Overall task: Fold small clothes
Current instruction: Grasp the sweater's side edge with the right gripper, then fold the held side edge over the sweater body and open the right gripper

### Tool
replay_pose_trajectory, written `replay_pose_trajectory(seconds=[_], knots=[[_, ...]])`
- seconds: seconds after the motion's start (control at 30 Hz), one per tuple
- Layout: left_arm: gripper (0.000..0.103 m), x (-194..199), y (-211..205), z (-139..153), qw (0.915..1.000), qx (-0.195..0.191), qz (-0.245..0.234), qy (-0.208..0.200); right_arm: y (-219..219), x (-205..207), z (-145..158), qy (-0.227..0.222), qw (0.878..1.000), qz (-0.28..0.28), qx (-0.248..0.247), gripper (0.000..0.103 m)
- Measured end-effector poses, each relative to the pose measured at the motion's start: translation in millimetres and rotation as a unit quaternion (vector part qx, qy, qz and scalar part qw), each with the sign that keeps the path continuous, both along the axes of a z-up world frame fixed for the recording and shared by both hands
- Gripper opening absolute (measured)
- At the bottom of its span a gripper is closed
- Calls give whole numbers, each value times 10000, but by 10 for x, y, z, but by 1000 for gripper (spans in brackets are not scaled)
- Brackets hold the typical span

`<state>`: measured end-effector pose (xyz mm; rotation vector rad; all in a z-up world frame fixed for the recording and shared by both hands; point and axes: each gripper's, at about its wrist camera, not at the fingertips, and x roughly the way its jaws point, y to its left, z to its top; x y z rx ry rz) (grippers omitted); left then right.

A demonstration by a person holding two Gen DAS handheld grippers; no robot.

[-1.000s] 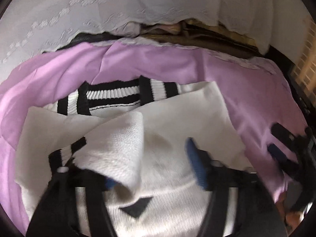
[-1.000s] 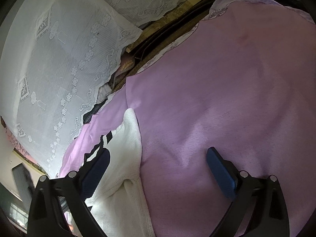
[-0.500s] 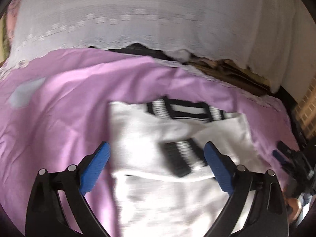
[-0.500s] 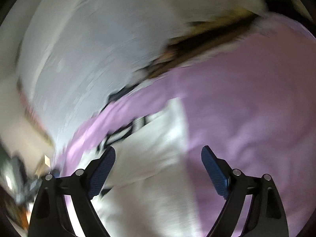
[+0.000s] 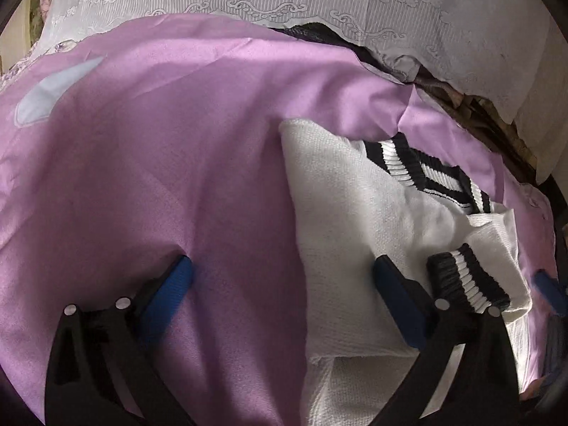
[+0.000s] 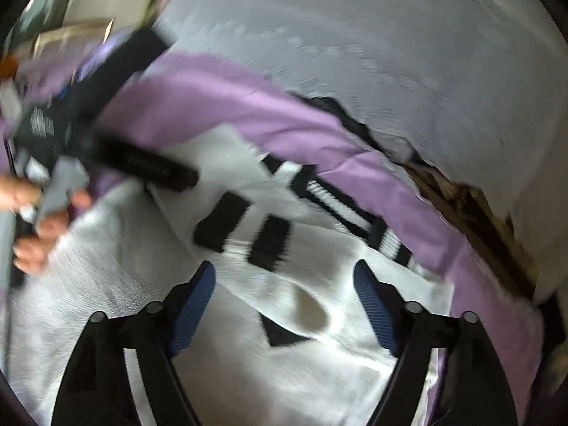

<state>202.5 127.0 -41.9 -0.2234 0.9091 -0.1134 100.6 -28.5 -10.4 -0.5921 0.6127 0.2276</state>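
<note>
Left claw: jaws spread wide and opening; nothing pinched. One blue pad lies over bare purple sheet, the other over the white knit sweater.
Right claw: jaws apart but closing; no cloth pressed between the pads, which hang above the sweater.
Sweater, place: lies on the purple sheet, toward its right side in the left wrist view, partly folded, with the black-and-white striped collar toward the sheet's far edge.
Sleeve cuff: a striped cuff rests on the sweater body just beside the left claw's right finger.
Hidden or cut off: the sweater's lower hem runs out of the picture behind the claw frames; its right edge is hidden by the lens rim. The right wrist view is smeared by motion, so the two dark cuffs read only as black blocks.
Other claw seen: in the right wrist view the left claw's black body shows at the left, held by a hand, blurred.
Edges: the sheet's far edge meets a white lace cloth; a dark gap opens between them on the right.
Open room: a wide bare stretch of sheet lies left of the sweater.
Pose: both claws point downward at the sheet.
</note>
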Motion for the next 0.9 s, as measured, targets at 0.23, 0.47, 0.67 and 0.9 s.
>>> replay_pose_trajectory(seconds=[0.23,0.47,0.67,0.9], knots=[[99,0,-3,6,10000,-5,0,-1,112,216,-32,322,9991,146,235,55],[99,-8,9,-4,10000,2,-15,-9,-199,341,-15,427,9920,-363,1129,13],[99,-13,11,-5,10000,-2,-18,-13,-1820,478,145,663,8886,-2178,3982,21],[99,-44,15,13,10000,-10,-15,-56,-2446,288,-153,1075,8051,-2205,5401,47]])
